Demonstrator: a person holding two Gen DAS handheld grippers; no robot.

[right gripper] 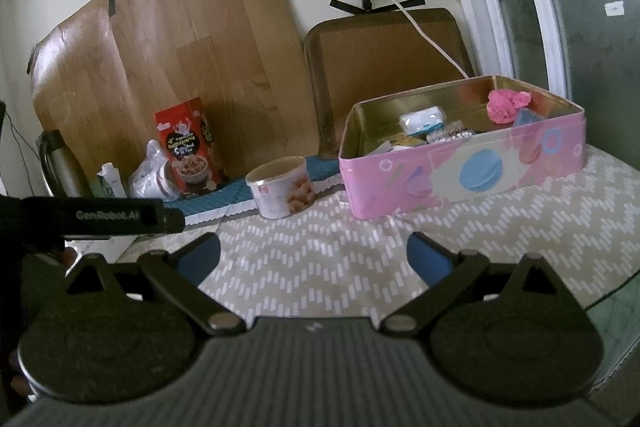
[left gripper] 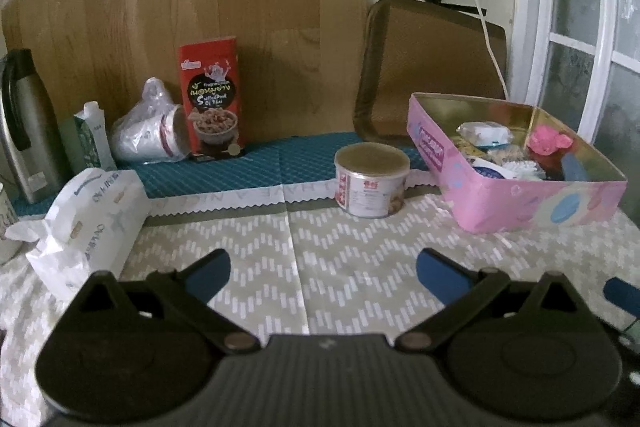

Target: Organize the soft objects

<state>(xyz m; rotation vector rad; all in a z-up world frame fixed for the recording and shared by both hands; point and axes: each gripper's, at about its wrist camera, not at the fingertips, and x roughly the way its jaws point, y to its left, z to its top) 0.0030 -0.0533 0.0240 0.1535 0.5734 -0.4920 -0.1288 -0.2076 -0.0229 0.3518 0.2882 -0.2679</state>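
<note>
Right wrist view: pink tin (right gripper: 460,179) holds pink soft lump (right gripper: 506,105), packets.

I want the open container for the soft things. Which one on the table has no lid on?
The pink rectangular tin, at the right, is open with items visible inside. The small round can beside it is sealed, and the red carton stands closed.
</note>
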